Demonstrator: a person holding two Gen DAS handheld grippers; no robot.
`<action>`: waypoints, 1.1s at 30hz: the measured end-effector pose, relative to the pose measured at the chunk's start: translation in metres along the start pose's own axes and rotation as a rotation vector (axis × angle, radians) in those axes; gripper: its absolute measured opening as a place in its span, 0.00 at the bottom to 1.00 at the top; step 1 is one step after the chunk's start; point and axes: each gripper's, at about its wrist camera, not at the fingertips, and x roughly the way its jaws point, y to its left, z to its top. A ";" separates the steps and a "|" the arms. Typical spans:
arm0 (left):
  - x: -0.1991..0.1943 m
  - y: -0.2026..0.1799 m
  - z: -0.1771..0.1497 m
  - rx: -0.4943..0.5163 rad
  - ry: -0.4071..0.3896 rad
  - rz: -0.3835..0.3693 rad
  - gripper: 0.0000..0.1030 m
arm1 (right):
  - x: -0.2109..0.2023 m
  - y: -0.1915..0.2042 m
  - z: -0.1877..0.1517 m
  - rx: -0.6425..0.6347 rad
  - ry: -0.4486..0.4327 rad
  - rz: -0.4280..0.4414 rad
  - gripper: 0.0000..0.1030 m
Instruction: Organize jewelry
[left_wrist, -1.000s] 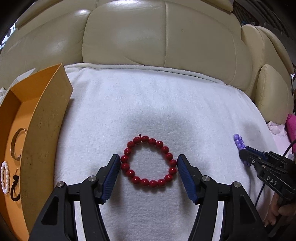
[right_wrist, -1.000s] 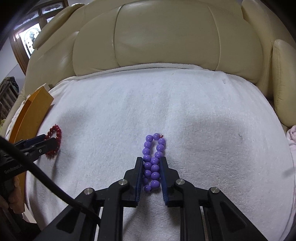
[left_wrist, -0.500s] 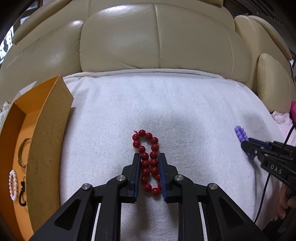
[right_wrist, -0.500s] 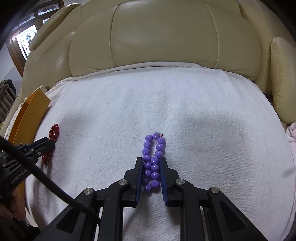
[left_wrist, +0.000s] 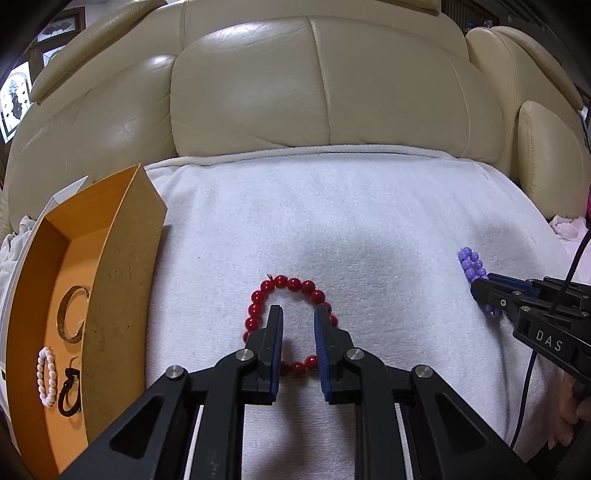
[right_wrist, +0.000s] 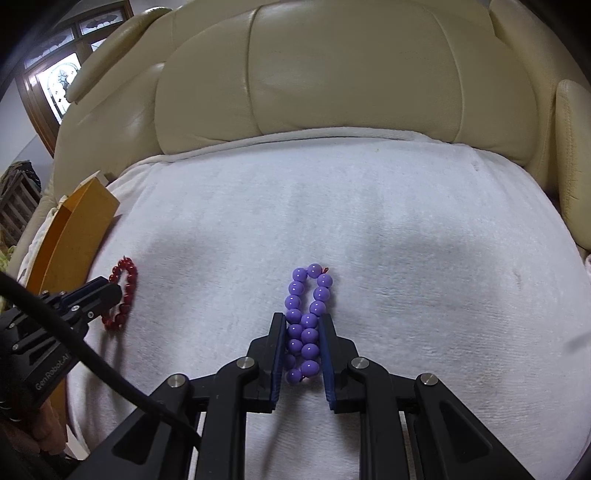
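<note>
Two claws work side by side, one in each hand. Nearest in its own view, the left claw (left_wrist: 298, 314) hangs over the one red bracelet (left_wrist: 293, 283). Its jaws are closing, and only a narrow gap is left. The bracelet lies as a round loop on the white towel (left_wrist: 332, 206). Both of its sides are outside the fingers, and three beads of its near run show in the gap. The right claw (right_wrist: 303, 317) is pinching the one purple bracelet (right_wrist: 314, 270). The loop is squeezed into two rows of beads between the blue pads, and its far end sticks out past the tips onto the towel. The two bracelets are well apart, red to the left of purple.

Further left, one open orange box (left_wrist: 122, 266) stands at the towel's edge. Three pieces can be made out inside it: one gold bangle (left_wrist: 66, 314), one white bead bracelet (left_wrist: 46, 380) and one black loop (left_wrist: 68, 391). Behind everything rises the cream leather sofa back (left_wrist: 251, 92).
</note>
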 end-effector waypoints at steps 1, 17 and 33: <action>0.000 0.001 0.000 -0.002 0.001 0.002 0.17 | 0.000 0.002 0.000 -0.002 -0.001 0.002 0.19; 0.006 -0.005 -0.004 0.046 0.016 0.065 0.17 | 0.003 -0.004 -0.004 0.003 0.018 -0.003 0.19; 0.008 -0.005 -0.002 0.051 0.022 0.080 0.34 | -0.002 -0.013 -0.007 0.012 0.018 -0.012 0.19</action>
